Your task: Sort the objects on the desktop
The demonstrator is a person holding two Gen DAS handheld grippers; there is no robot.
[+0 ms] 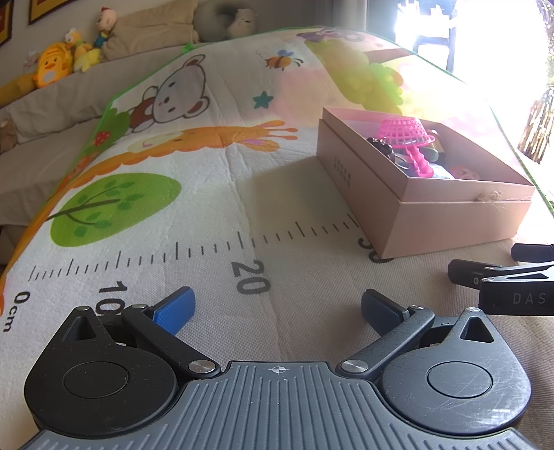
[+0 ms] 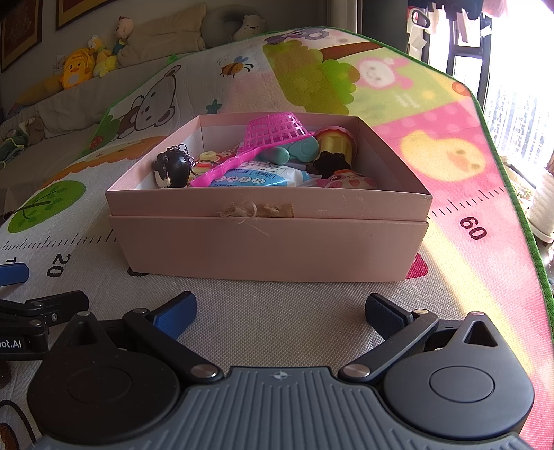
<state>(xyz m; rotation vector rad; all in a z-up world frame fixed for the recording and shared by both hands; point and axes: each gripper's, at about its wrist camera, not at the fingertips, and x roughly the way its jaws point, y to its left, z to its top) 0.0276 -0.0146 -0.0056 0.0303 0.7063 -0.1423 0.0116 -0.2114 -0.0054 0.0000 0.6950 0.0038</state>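
Meanwhile, both grippers sat empty w/ fingers spread wide: left gripper (image 1: 277,308) over the play mat (image 1: 194,214) near its 20 mark, right gripper (image 2: 280,311) just before the pink cardboard box (image 2: 266,242). Inside lay a pink toy strainer (image 2: 273,133), black keychain figure (image 2: 171,168), tissue pack (image 2: 256,176) & other toys.

Low wrist views, both facing box (image 2: 266,245)

A cartoon-printed play mat (image 2: 432,145) with a ruler scale covers the foreground surface. Upper left: a beige sofa (image 2: 52,110) bearing plush toys (image 2: 74,71) and cushions (image 2: 166,34), with framed pictures (image 2: 20,33) on the wall above. Upper right: an overexposed bright window (image 2: 512,86).
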